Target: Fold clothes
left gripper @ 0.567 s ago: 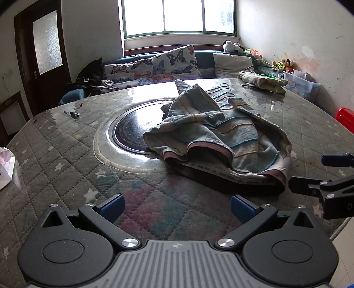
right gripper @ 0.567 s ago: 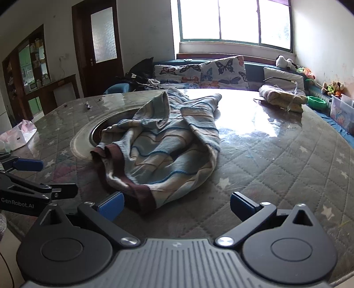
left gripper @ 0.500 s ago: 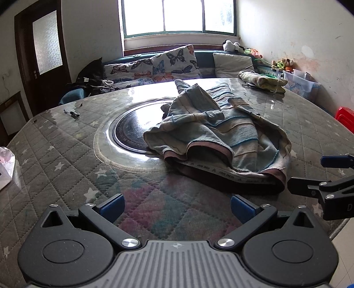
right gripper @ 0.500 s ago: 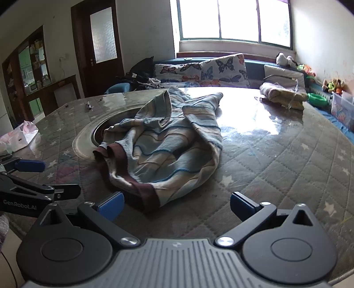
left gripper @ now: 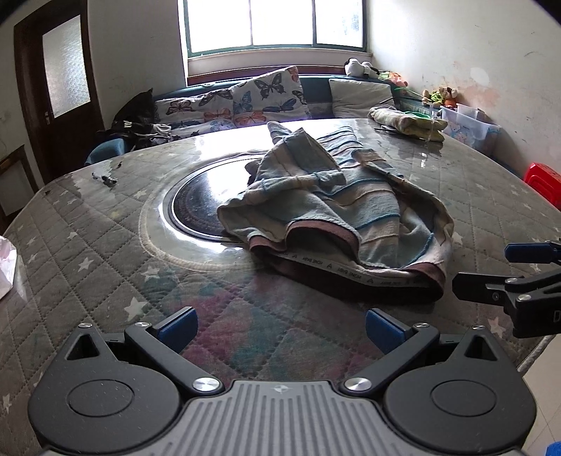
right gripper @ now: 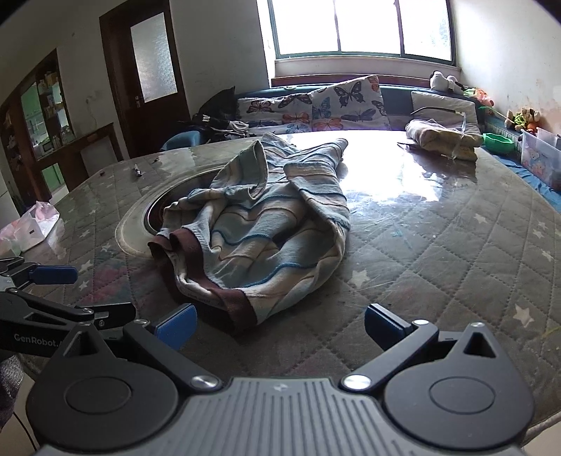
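Garment (right gripper: pixel 259 224) nearer right tool (right gripper: pixel 280 324) than before — both tools spread wide, empty; left tool (left gripper: pixel 280 324) unmoved.

A round quilted table (left gripper: pixel 87 245) with a dark glass centre disc (left gripper: pixel 196 203). Behind it, butterfly cushions (left gripper: pixel 266 100) on a sofa, a window (left gripper: pixel 277 24), a dark door (left gripper: pixel 59 80).

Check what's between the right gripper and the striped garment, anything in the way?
Nothing in the way. In the right wrist view, only bare quilted table cover lies between the open right gripper and the crumpled striped garment, whose maroon hem sits just ahead.
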{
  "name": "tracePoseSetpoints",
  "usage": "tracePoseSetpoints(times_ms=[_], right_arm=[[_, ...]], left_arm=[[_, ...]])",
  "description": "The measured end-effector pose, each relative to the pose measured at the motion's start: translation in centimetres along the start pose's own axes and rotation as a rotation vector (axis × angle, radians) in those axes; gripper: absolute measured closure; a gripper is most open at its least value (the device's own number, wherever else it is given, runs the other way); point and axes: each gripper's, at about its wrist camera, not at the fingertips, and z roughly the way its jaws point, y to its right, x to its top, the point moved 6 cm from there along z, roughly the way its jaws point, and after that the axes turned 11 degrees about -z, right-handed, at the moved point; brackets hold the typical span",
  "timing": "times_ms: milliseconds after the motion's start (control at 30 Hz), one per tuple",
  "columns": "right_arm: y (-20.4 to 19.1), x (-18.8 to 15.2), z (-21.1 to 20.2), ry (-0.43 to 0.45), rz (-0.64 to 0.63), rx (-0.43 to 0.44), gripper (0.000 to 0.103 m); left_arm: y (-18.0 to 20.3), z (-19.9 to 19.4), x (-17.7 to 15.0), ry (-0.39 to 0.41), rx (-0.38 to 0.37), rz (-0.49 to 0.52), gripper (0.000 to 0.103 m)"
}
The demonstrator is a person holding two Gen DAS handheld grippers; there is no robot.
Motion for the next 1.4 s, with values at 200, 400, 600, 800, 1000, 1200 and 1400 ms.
tracePoseSetpoints(times_ms=[200,400,600,800,1000,1200,1400], right_arm=[[0.1,0.4,-0.2,-0.004,0.008,-0.007,0.001],[0.6,0.9,-0.5,0.009,0.004,-0.017,0.001],[1.1,1.4,-0.3,0.022,-0.002,-0.011,0.001],[1.0,1.7,0.5,0.013,-0.016,0.002,0.001],[0.5,1.5,0.9,0.005,-0.029,0.002,0.001],[0.3,1.6,0.9,0.010,-0.024,-0.004,0.000],[0.2,1.3,0.9,0.012,-0.006,-0.004,0.000]], left_arm=[[0.5,0.3,0.2,-0.015,-0.026,0.020,0.000],[1.2,0.8,0.6,-0.015,-0.045,0.039,0.000],[1.2,1.4,1.0,-0.013,-0.038,0.029,0.000],[1.1,1.9,1.2,-0.021,-0.032,0.021,0.000],[0.9,2.2,1.3,-0.029,-0.027,0.015,0.000],[0.8,2.0,1.4,-0.028,-0.018,0.018,0.000],[0.6,2.1,1.2,-0.036,-0.004,0.011,0.000]])
